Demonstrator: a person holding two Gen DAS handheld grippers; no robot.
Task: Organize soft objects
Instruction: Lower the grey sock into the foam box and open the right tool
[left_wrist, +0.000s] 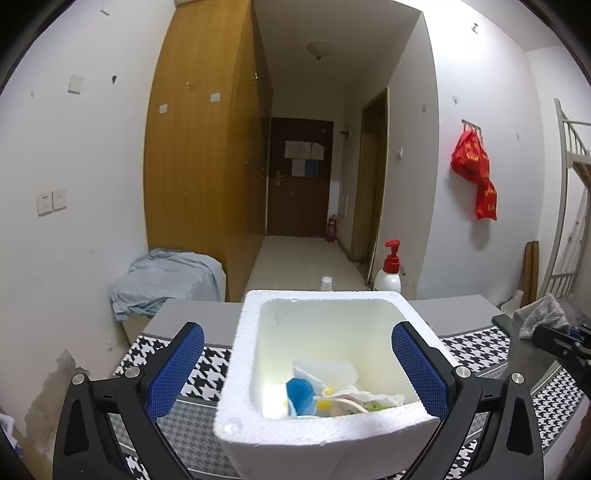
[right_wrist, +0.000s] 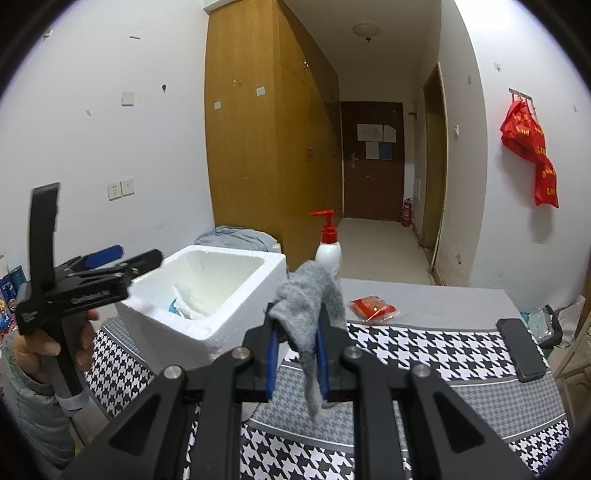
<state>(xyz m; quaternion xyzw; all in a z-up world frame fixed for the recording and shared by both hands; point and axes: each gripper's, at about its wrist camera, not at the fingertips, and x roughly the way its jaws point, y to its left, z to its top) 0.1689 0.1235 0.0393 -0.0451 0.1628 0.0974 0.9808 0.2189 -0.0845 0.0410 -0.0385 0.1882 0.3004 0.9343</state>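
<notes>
Cloths are already lying inside the white square foam box (left_wrist: 332, 369); my left gripper (left_wrist: 295, 369) is straddling it, jaws apart. My right gripper (right_wrist: 295, 354) is clamping a grey knit sock (right_wrist: 310, 317) just beside that box, awaiting drop-in.

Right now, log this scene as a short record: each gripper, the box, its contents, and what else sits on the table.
left gripper: open, fingers either side of the foam box's near end
right gripper: shut on grey sock, held above the table
foam box: white, open top, on houndstooth cloth
box contents: white and blue cloths
also on table: pump bottle, red packet
</notes>
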